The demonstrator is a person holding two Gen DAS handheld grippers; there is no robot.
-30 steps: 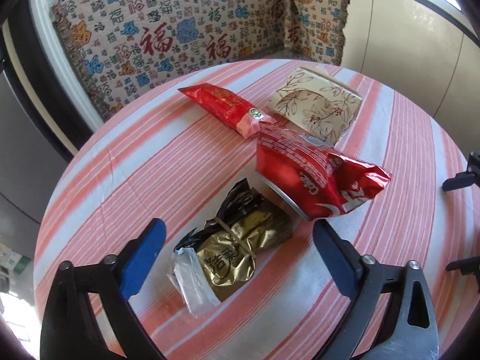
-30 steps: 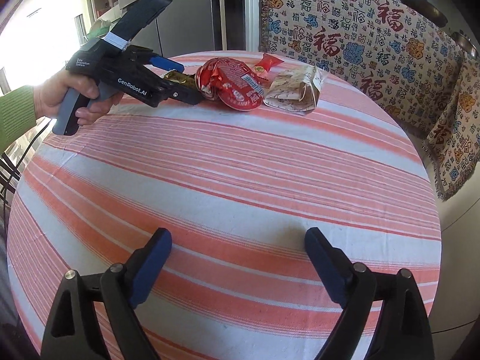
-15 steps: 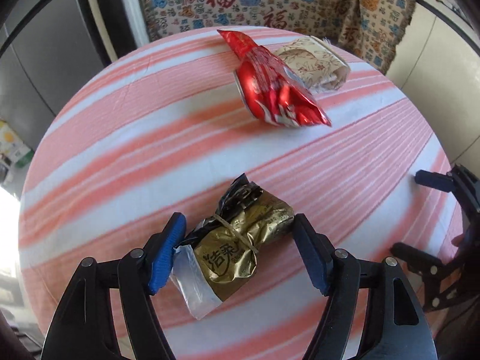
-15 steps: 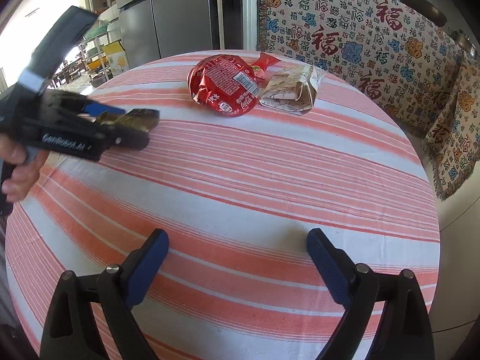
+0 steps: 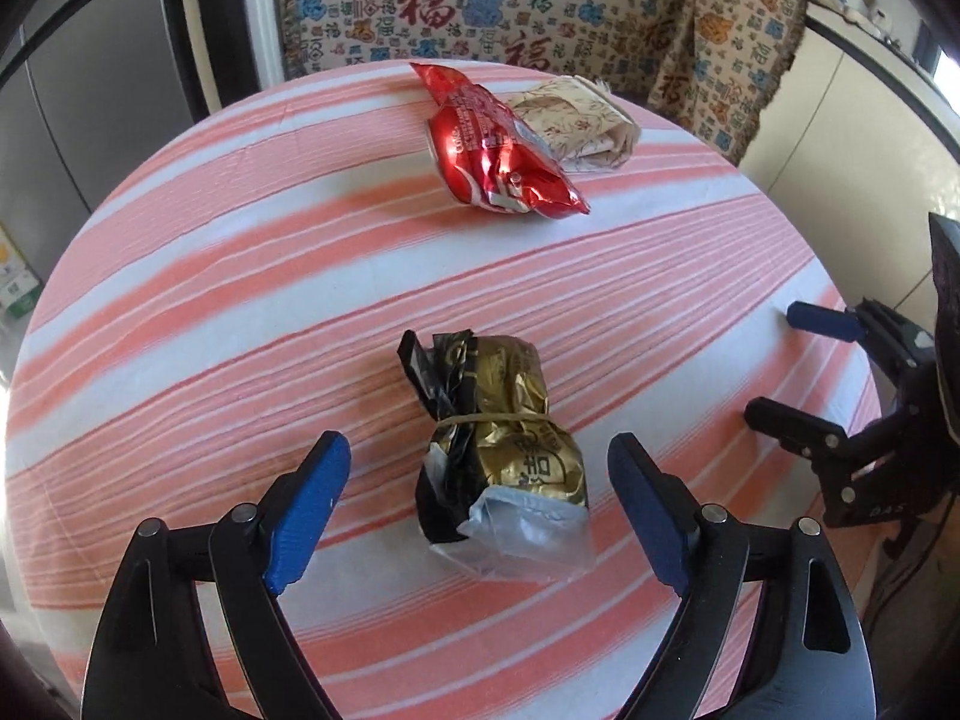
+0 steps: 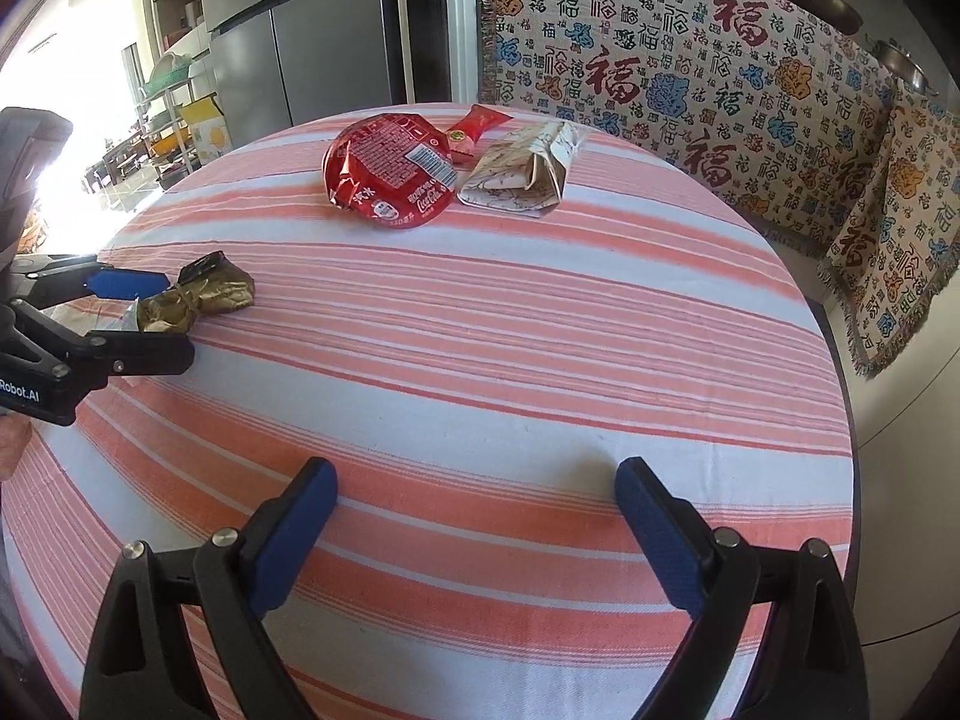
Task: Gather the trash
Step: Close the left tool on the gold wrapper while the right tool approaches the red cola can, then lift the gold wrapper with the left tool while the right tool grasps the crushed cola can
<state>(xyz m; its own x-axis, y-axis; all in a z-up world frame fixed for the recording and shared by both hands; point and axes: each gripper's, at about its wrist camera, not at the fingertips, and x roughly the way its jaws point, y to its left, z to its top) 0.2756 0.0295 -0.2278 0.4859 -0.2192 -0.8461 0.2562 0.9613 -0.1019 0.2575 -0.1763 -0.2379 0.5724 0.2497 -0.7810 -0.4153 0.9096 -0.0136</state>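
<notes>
The left tool stands wide open, its two blue pads on either side of a gold wrapper without touching it. The wrapper lies on the round striped bench, cinched at the middle by a rubber band. Its long axis runs roughly along the tool's line of sight, tilted slightly: the crumpled black end points away toward the far left, and the clear silvery flap lies nearest the camera, between the pads.

Farther across the bench, a red foil bag lies with its long axis diagonal, its pinched end pointing toward the far edge. A folded paper bag printed with leaves rests against its right side. In the right wrist view a small red sachet shows behind the red bag.

The right tool is also spread wide and holds nothing, hovering over bare striped cloth at the near edge, well apart from the trash.
</notes>
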